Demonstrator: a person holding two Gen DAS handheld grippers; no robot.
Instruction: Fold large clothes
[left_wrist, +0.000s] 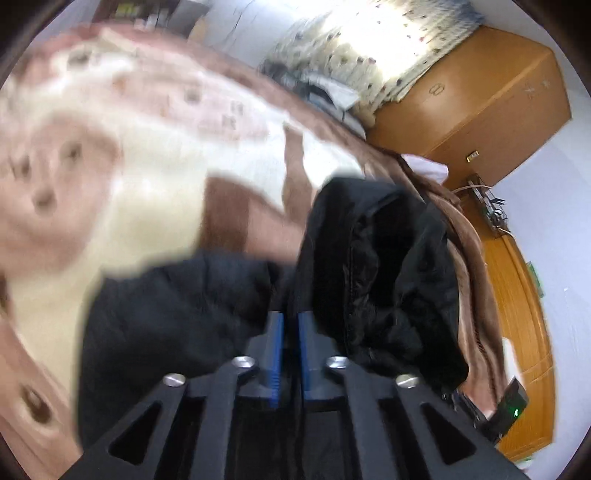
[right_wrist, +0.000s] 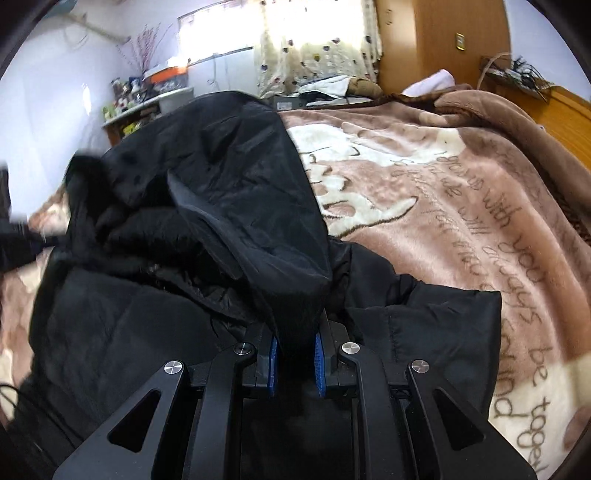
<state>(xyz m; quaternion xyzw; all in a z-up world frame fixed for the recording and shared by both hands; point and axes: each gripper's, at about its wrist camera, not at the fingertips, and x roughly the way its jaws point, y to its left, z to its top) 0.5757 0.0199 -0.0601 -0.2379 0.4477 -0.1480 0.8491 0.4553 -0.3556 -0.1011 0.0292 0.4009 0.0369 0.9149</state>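
A large black padded jacket (right_wrist: 155, 295) lies crumpled on a bed covered by a brown and cream blanket (right_wrist: 424, 206). My right gripper (right_wrist: 295, 343) is shut on a fold of the jacket, which rises lifted in front of it. In the left wrist view my left gripper (left_wrist: 291, 325) is shut on a thin layer of the same black jacket (left_wrist: 369, 266), bunched to the right of the fingers. That view is blurred by motion.
A wooden wardrobe (left_wrist: 472, 103) and a wooden headboard (left_wrist: 517, 295) stand at the right. A curtained window (right_wrist: 295, 40) and a cluttered shelf (right_wrist: 147, 92) are behind the bed. A folded brown blanket (right_wrist: 480, 99) lies at the bed's far end.
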